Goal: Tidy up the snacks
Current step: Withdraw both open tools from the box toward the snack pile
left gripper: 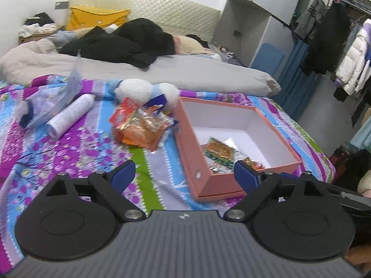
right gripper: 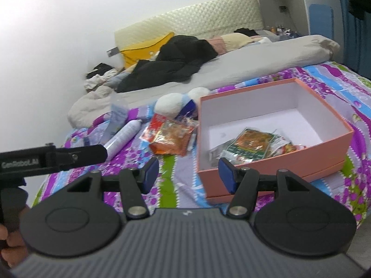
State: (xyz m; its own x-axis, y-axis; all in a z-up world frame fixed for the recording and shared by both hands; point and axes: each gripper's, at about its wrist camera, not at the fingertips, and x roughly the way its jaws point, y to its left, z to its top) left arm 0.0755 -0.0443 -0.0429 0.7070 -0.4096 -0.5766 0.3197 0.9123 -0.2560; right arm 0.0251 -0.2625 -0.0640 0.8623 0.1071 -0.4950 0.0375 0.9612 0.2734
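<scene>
Left wrist view, both tongs (left gripper: 184, 173) (right gripper: 189, 173) spread empty, box (left gripper: 197, 153) packets (left gripper: 219, 154) half-hidden, blurred.

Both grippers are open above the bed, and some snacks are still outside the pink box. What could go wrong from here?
1. The orange snack packets lie piled and overlapping, so the left gripper may pinch several or drop one.
2. The pink box sits on soft bedding, so a nudge could tilt or shift it.
3. The white bottle and plush toy lie close by and could be grabbed by mistake.
</scene>
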